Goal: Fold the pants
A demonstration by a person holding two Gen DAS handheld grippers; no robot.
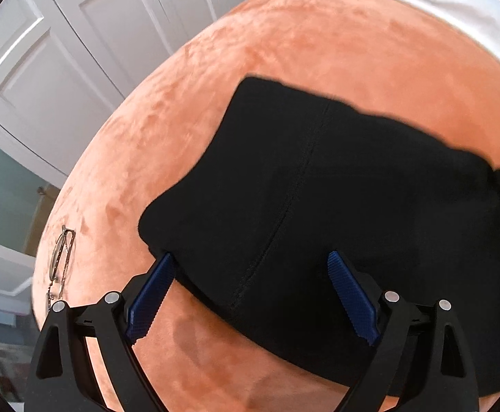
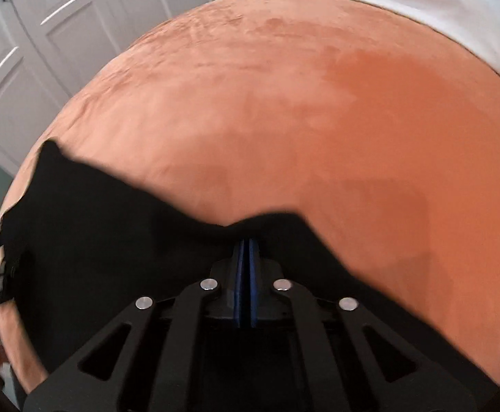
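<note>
So there's a pair of glasses (image 1: 59, 261) lying on the orange blanket (image 1: 284, 34) off to the left of the black pants (image 1: 336, 189), well clear of them. White sheet (image 1: 456, 7) at the far edge, closet doors (image 1: 44, 51) behind. Pants lie flat, centre seam running away from the left gripper (image 1: 251, 257), whose fingers are spread wide over the near hem. Right gripper (image 2: 248, 240) is pinched tight on a pants edge.
</note>
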